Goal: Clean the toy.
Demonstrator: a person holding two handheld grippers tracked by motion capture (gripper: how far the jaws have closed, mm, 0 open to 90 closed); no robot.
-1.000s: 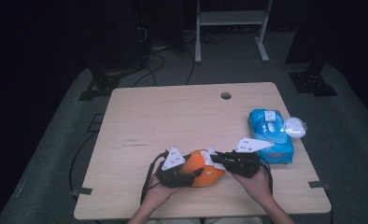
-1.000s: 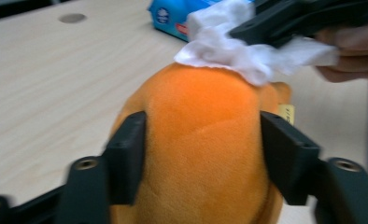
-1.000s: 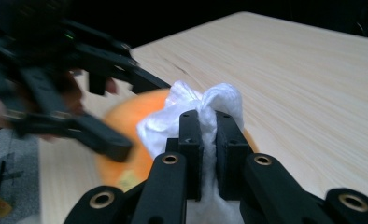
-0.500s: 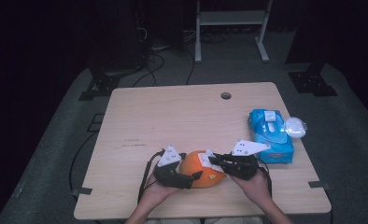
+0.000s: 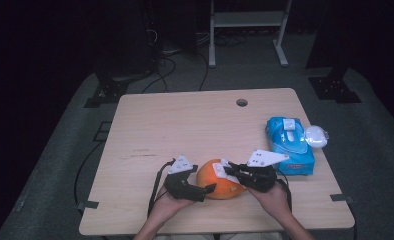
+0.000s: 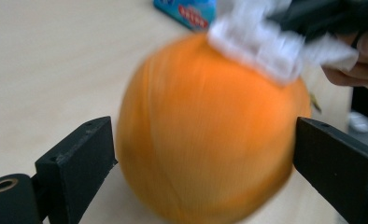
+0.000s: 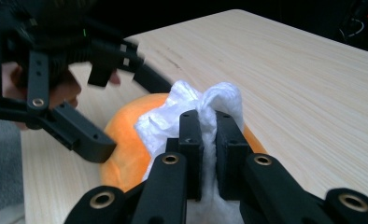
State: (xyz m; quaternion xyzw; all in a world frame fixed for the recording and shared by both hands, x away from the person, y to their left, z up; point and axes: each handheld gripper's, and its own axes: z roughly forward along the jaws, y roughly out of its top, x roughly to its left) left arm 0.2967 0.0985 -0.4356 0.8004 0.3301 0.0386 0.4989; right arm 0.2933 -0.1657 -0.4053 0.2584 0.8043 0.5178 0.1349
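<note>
High view: right tongs [image 5: 225, 171] pinch a white wipe [image 7: 191, 112] on the orange [image 5: 220, 186]; left tongs [image 5: 210, 189] just opened around it.

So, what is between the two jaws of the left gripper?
The orange ball sits between them, jaws just opened, shown in the left gripper view; a white wipe rests on top.

Right gripper [image 7: 204, 140] jaws clamp a white wipe [image 7: 191, 112] against the orange ball [image 7: 126, 140]; left gripper [image 7: 74, 93] opposite.
</note>
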